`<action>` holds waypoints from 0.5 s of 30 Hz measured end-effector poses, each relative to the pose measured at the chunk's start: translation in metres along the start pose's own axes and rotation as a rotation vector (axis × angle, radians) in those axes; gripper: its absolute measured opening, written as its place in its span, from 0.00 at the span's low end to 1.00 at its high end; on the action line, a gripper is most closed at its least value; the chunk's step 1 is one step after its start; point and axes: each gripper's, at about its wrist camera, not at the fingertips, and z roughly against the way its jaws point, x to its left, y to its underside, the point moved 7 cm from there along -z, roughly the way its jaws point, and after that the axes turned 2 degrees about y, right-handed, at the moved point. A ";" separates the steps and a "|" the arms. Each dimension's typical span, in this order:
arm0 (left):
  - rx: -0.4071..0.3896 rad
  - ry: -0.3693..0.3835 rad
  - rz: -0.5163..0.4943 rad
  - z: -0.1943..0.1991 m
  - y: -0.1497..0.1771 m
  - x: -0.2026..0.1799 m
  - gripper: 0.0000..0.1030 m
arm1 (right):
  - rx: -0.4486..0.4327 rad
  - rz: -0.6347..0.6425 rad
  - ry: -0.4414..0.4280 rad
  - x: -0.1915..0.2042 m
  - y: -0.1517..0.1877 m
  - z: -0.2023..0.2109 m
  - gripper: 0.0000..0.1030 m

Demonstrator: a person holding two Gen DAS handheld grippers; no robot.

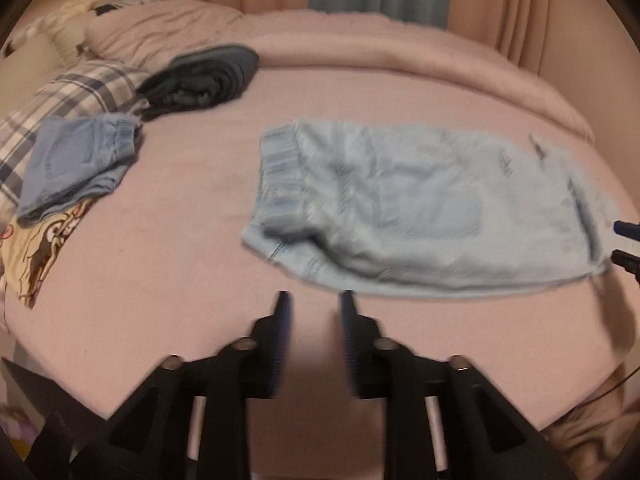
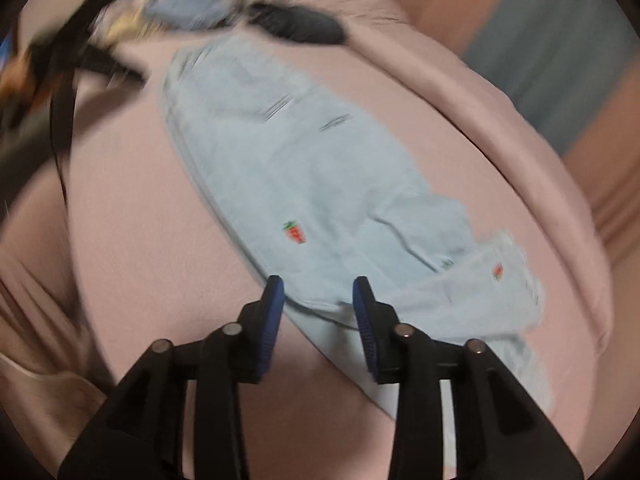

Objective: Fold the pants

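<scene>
Two grippers released over pale pants

Folded blue pants (image 1: 76, 168) and a dark folded garment (image 1: 204, 76) lie at the bed's (image 1: 160, 260) left. Light-blue pants (image 1: 420, 208) lie flat mid-bed. Left gripper (image 1: 314, 300) hangs parted, empty, just short of them; right gripper (image 2: 318, 284) gapes over their hem, pressing nothing.
</scene>
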 end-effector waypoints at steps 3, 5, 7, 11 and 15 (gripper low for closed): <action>-0.092 0.074 0.020 0.017 -0.018 -0.030 0.87 | -0.025 -0.126 0.018 -0.031 -0.004 0.008 0.42; -0.126 0.140 0.017 0.019 -0.034 -0.056 0.89 | -0.031 -0.145 0.065 -0.043 -0.013 0.005 0.42; -0.132 0.171 -0.008 0.012 -0.049 -0.085 0.88 | -0.030 -0.163 0.100 -0.052 -0.027 -0.004 0.42; -0.112 0.179 -0.099 -0.012 -0.061 -0.140 0.88 | -0.041 -0.236 0.076 -0.050 -0.038 -0.021 0.42; 0.006 0.140 -0.202 -0.052 -0.034 -0.175 0.89 | 0.007 -0.269 0.024 -0.029 -0.020 -0.035 0.41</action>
